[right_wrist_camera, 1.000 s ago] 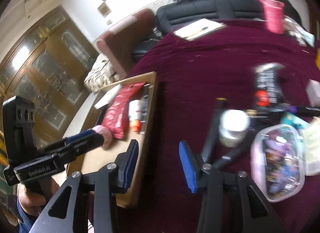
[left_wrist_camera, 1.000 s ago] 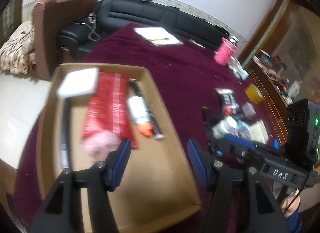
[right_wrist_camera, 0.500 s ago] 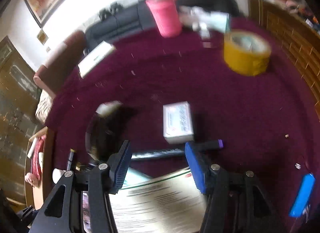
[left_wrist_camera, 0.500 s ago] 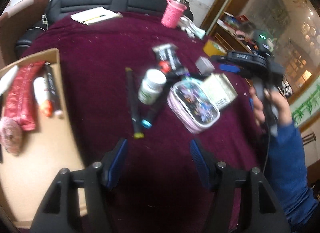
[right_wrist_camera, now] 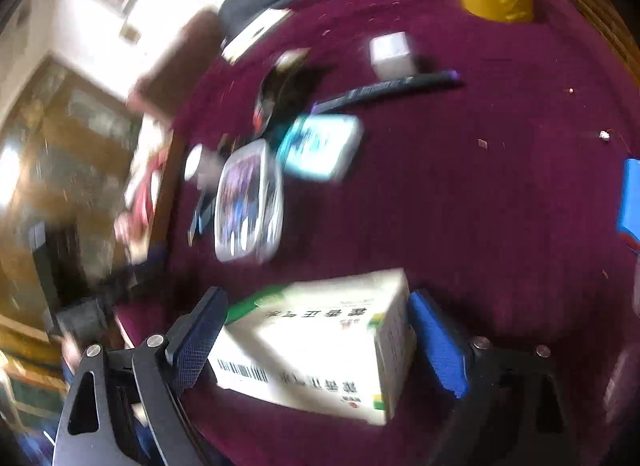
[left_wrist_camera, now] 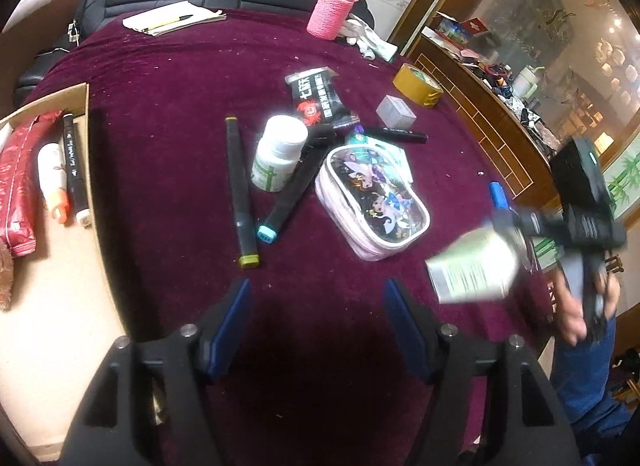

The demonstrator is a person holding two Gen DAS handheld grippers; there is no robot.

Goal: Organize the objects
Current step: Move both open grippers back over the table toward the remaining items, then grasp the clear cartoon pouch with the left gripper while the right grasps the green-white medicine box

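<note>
The worktop (left_wrist_camera: 160,77), covered in a dark red cloth, fills both views. A shallow cardboard tray (left_wrist_camera: 60,306) lies at its left edge, holding a red pouch (left_wrist_camera: 20,177), a white tube (left_wrist_camera: 52,173) and a black marker (left_wrist_camera: 74,169) side by side.

The left gripper (left_wrist_camera: 316,290) hangs over bare cloth. Its fingers have just been opening and stand apart with nothing between them. The right gripper (right_wrist_camera: 318,298) is at the worktop's right side. Its fingers have also just been opening, and they are spread wide. A white and green carton (right_wrist_camera: 320,346) fills the gap between them, with a blue pad against each side. From the left wrist, the carton looks blurred and tilted.

A clear cartoon-print pouch (left_wrist_camera: 372,201) lies in the middle of the worktop. Just to its left a white bottle (left_wrist_camera: 278,153) rests on a blue-tipped marker (left_wrist_camera: 288,193). A green-tipped marker (left_wrist_camera: 240,185) lies beside them. Farther back are a black packet (left_wrist_camera: 316,97), a roll of yellow tape (left_wrist_camera: 416,83) and a small grey box (left_wrist_camera: 396,111).
</note>
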